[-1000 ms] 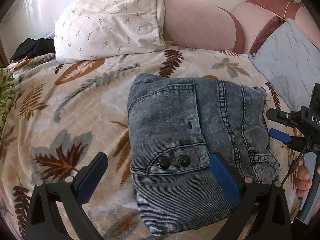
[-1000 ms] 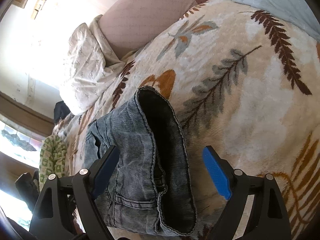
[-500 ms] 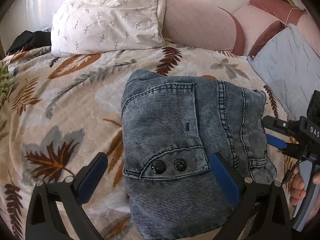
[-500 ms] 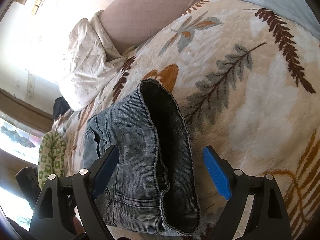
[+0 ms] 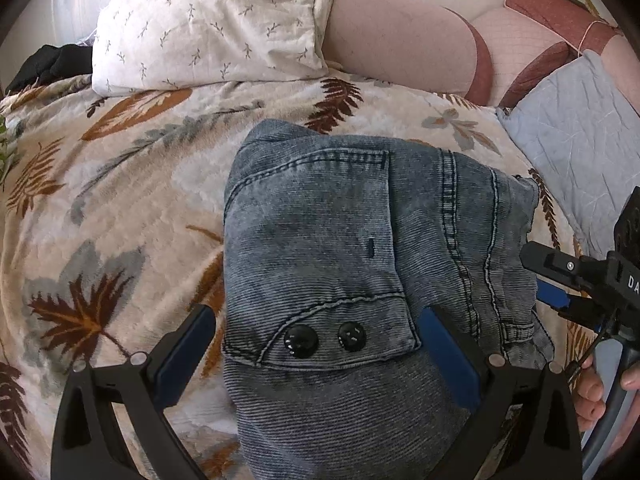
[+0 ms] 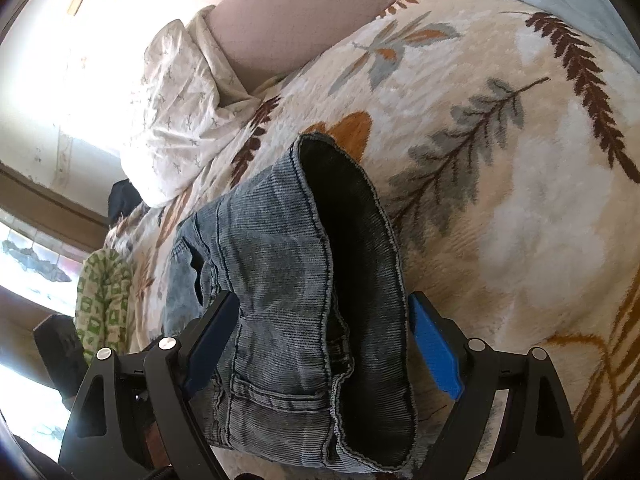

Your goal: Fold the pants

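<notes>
The blue-grey denim pants (image 5: 344, 248) lie folded into a compact bundle on the leaf-patterned blanket (image 5: 120, 184); two black buttons face me. My left gripper (image 5: 316, 344) is open, its blue pads straddling the near part of the bundle. My right gripper (image 6: 320, 340) is open, its pads on either side of the pants' (image 6: 288, 264) side edge, where the dark inside of the fabric shows. The right gripper also shows at the right edge of the left wrist view (image 5: 556, 280), beside the bundle.
A white patterned pillow (image 5: 208, 28) and pink cushions (image 5: 400, 36) lie at the back. A light blue pillow (image 5: 576, 132) is at the right. Dark clothing (image 5: 44, 64) and a green patterned cloth (image 6: 100, 300) lie at the far left.
Both grippers have moved in closer to the folded pants, which now fill more of each view. The jaws have stayed open.
</notes>
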{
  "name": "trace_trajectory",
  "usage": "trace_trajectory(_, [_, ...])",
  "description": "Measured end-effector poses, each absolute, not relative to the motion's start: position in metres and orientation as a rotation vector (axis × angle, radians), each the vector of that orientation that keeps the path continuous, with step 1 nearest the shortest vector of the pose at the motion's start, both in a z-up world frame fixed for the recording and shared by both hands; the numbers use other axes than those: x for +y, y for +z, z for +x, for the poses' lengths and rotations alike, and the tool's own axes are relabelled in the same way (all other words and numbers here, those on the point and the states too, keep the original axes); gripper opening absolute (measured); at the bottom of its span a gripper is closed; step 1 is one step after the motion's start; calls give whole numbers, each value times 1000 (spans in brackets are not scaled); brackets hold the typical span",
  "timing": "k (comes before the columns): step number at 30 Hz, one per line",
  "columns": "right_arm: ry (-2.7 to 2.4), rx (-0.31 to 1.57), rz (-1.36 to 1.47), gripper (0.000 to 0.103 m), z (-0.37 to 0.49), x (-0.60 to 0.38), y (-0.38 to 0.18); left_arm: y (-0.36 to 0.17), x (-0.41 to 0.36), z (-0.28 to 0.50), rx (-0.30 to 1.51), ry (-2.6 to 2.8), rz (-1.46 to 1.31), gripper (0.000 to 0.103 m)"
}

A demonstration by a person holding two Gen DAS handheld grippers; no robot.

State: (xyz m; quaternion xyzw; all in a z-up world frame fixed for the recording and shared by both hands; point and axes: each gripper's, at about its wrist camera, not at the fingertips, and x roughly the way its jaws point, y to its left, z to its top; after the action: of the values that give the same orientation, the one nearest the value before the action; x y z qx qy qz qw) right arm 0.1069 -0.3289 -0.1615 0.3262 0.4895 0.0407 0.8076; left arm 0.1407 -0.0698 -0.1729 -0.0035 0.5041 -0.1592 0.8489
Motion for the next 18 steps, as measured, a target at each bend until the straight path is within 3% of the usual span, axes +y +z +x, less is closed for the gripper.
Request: trace_trajectory(18, [103,1098,653,86,111,-312,-172,-195,-63,155,1175,-375,-126,103])
